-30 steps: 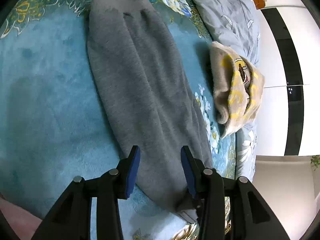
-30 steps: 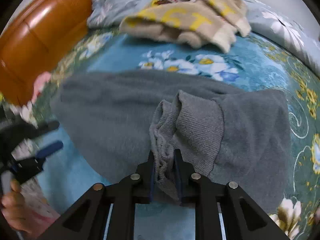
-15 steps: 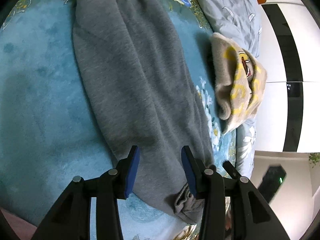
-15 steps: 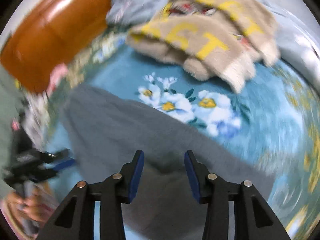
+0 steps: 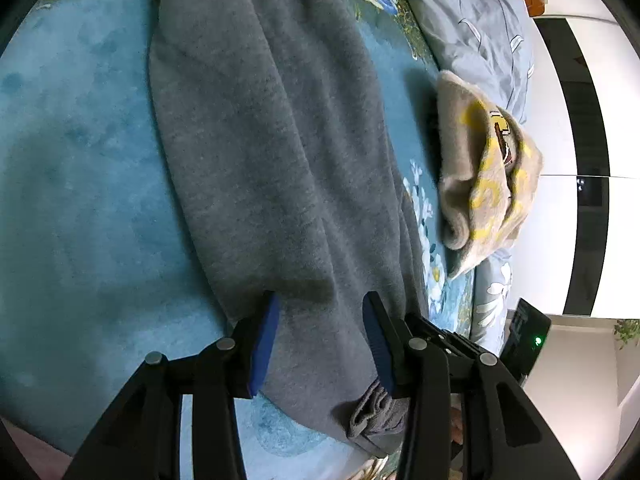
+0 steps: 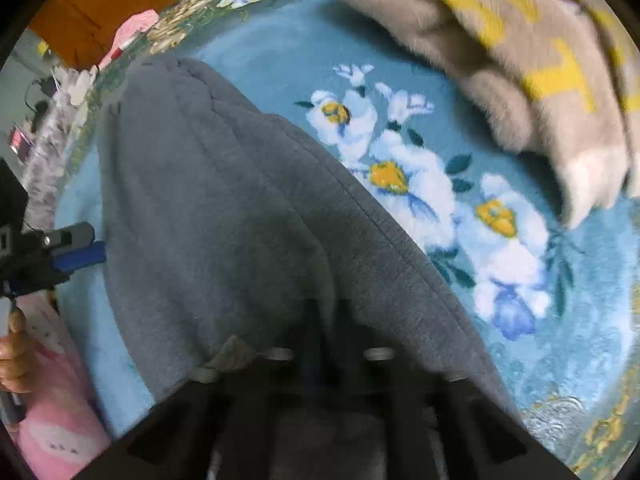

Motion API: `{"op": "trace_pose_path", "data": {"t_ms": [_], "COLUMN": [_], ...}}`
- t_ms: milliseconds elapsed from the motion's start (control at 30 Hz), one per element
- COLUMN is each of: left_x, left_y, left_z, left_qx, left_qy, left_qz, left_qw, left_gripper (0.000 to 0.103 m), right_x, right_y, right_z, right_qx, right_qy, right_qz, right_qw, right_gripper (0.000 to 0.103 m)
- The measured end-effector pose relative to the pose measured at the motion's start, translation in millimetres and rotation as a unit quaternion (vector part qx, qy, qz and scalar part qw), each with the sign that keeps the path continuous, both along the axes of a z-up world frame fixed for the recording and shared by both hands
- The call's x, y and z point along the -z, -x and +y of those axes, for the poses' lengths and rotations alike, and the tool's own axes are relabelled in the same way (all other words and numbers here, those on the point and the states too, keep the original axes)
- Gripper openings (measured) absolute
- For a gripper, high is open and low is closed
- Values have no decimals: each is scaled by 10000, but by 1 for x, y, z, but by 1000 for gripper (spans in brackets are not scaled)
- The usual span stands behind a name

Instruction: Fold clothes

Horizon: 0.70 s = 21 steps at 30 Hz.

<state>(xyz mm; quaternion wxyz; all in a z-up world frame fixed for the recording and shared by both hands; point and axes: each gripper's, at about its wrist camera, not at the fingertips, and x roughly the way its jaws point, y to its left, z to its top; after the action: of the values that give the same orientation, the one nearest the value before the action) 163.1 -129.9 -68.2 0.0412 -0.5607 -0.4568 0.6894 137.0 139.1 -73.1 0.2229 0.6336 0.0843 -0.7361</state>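
Note:
A grey knit garment lies lengthwise on the teal floral blanket, with its ribbed cuff bunched at the near end. My left gripper hovers open just above the garment's near part, blue pads apart and nothing pinched between them. In the right wrist view the same grey garment fills the middle. My right gripper is blurred, with its fingers together and its tips down on the grey cloth. I cannot tell whether any cloth is caught between them. The left gripper shows at the left edge.
A folded beige sweater with yellow letters lies just beyond the garment. A grey-blue floral quilt sits behind it. A wooden headboard is at the far end. A hand and pink clothing are at the bed's edge.
My right gripper let go of the bunched cuff, opened, swung across the garment while rolling, and shut. The left gripper sank a little closer to the garment.

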Motion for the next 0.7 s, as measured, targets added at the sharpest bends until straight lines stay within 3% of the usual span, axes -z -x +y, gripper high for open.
{"op": "trace_pose_path", "data": {"t_ms": [200, 367, 467, 567, 700], "left_x": [-4, -1, -1, -1, -4], "left_y": [3, 3, 2, 4, 7], "left_z": [1, 0, -3, 0, 5], "left_qx": [62, 70, 2, 9, 113], "left_qy": [-128, -35, -77, -112, -115], "left_qz": [158, 66, 53, 71, 167], "left_qw": [9998, 9999, 10000, 9999, 9997], "left_gripper": [44, 44, 44, 44, 44], "right_x": [-31, 6, 11, -5, -52], "right_y": [20, 40, 42, 39, 10], "right_z": [21, 25, 28, 33, 57], "right_qx": [737, 1009, 1271, 1253, 1704], "right_qy": [-4, -419, -382, -311, -549], "right_qz": [577, 305, 268, 303, 915], "right_qw": [9956, 9935, 9908, 9912, 9796], "right_gripper": [2, 2, 4, 10, 24]}}
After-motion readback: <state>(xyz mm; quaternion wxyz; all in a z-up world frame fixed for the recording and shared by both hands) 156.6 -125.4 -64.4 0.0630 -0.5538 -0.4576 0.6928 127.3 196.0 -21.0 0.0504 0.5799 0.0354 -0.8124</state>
